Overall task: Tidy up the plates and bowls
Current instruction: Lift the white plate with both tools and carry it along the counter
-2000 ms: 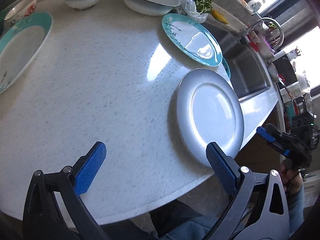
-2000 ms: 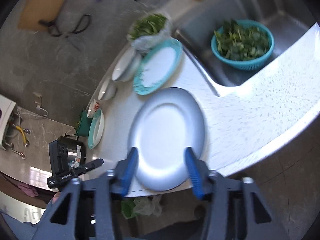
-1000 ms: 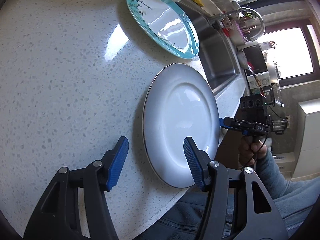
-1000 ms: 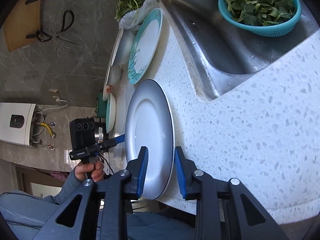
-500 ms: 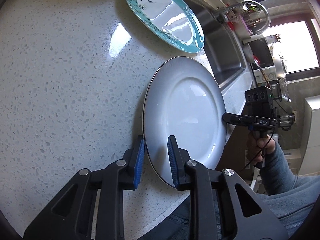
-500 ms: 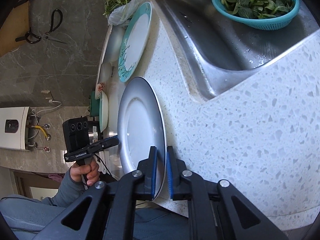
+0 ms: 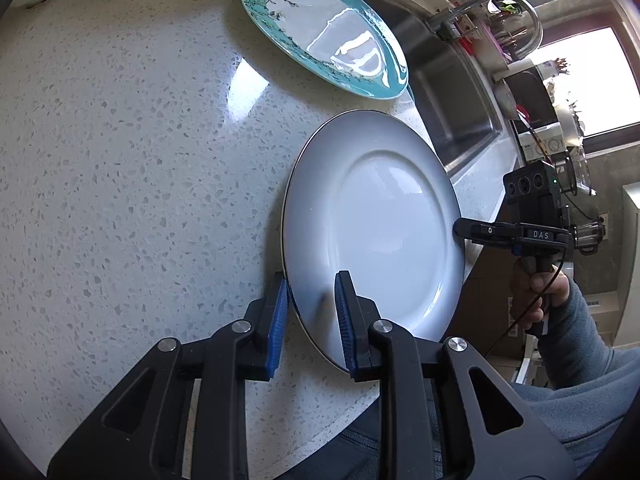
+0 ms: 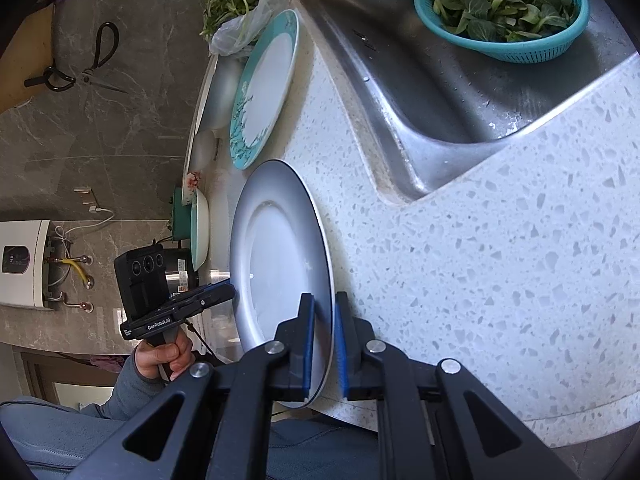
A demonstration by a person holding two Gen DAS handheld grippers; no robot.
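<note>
A large white plate (image 7: pixel 384 216) with a thin dark rim lies at the front edge of the speckled counter (image 7: pixel 120 160). My left gripper (image 7: pixel 310 312) is shut on its near rim, one blue pad under and one over. My right gripper (image 8: pixel 322 336) is shut on the plate's (image 8: pixel 276 256) opposite rim; it also shows in the left wrist view (image 7: pixel 460 230). A teal-rimmed flowered plate (image 7: pixel 320 32) lies behind it.
The steel sink (image 8: pixel 460 80) holds a teal basket of greens (image 8: pixel 500 4). More bowls (image 8: pixel 220 84) and a teal-rimmed plate (image 8: pixel 200 224) line the counter's far side, with a bag of greens (image 8: pixel 240 4). Scissors (image 8: pixel 80 68) hang on the wall.
Both grippers moved in to the white plate and closed on its rim, left on one side and right on the other. The plate has barely shifted.
</note>
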